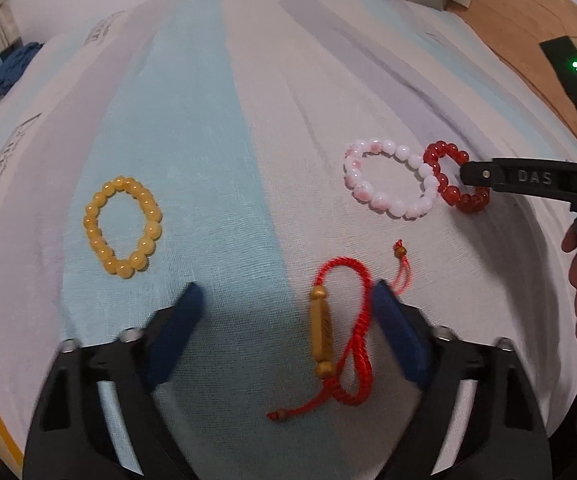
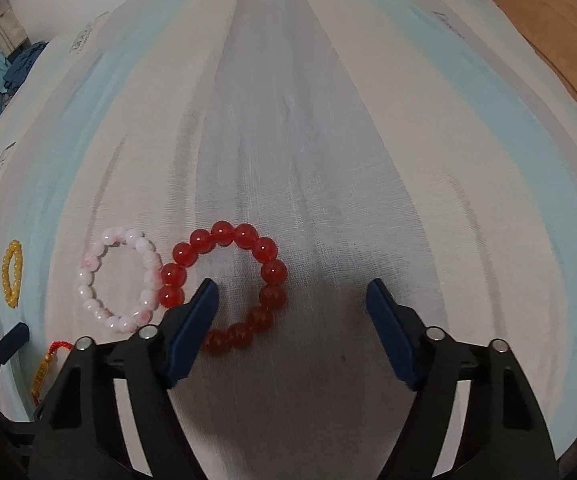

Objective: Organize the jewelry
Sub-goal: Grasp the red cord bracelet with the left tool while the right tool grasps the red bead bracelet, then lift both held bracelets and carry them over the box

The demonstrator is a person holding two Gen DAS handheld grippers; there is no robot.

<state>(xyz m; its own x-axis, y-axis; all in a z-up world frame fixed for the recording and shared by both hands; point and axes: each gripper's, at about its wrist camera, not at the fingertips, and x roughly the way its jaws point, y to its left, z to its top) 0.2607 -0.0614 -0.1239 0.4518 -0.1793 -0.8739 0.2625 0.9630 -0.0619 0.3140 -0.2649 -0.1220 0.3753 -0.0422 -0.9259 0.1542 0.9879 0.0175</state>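
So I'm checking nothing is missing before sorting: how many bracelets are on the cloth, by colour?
Yellow bead bracelet: 1
Pink-and-white bead bracelet: 1
Dark red bead bracelet: 1
Red cord bracelet with gold tube: 1
Total: 4

A home bedroom: a bed with a striped sheet (image 1: 216, 128), a wooden floor (image 1: 528, 40), and clothes (image 1: 12, 68) piled beside.
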